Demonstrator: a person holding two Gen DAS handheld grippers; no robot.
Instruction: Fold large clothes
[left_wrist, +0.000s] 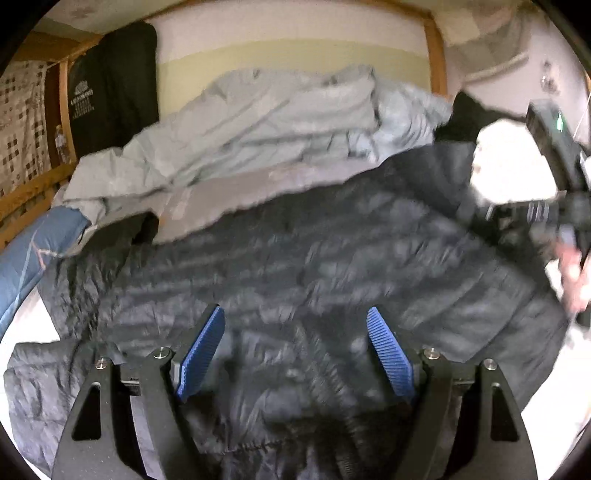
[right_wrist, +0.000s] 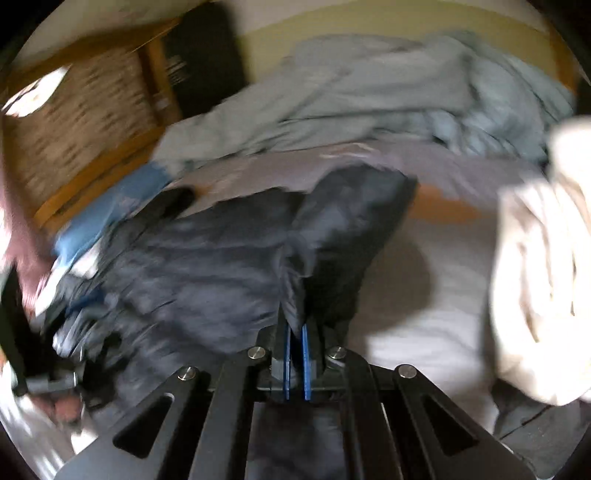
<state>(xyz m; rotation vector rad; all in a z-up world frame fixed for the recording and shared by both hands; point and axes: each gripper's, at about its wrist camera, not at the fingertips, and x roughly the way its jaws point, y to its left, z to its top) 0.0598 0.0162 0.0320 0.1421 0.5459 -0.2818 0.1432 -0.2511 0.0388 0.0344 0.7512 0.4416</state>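
Observation:
A dark quilted puffer jacket lies spread across the bed. My left gripper hovers just above its near part, blue pads wide apart with nothing between them. In the right wrist view the jacket fills the left half, blurred. My right gripper is shut on a raised fold of the jacket, with dark fabric pinched between its blue pads. A hand holding the right gripper shows at the right edge of the left wrist view.
A crumpled grey-blue duvet is piled behind the jacket. A cream garment lies to the right on the grey sheet. Blue cloth sits at the left. A wooden bed frame and a hanging black garment border the bed.

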